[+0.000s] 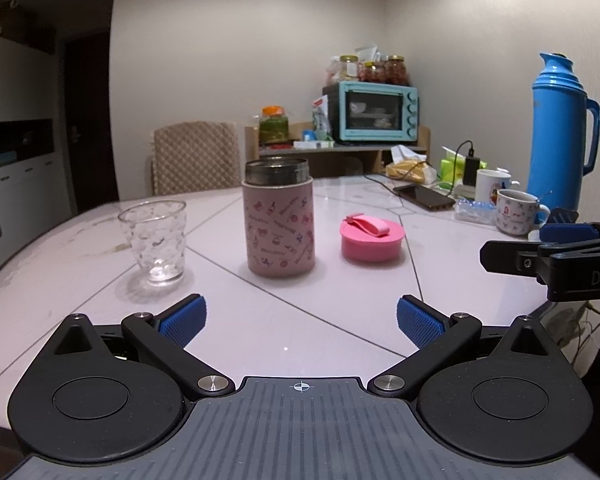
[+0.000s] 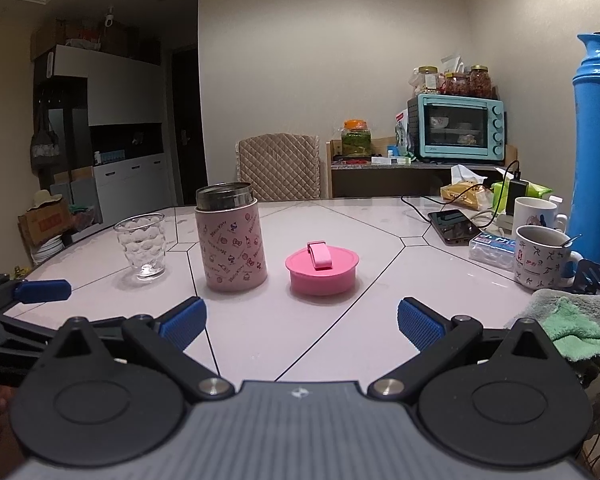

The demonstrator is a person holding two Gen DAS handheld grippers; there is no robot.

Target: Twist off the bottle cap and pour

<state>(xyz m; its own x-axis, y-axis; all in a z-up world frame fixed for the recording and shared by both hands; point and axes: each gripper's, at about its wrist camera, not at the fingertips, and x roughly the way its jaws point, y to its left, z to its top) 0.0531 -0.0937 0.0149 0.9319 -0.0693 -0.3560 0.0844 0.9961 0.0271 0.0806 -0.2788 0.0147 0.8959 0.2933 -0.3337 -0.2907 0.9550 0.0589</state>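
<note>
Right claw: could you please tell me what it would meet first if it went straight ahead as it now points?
Probably the round pink plastic cap lying on the white table, though it may pass just left of it; depth is unclear.

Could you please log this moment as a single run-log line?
cap: pink cap off, on table | pink bottle open, upright | glass looks empty | left gripper open | right gripper open

Left claw (image 1: 300, 320) and right claw (image 2: 300, 322) both gape wide, holding nothing, side by side.
</note>
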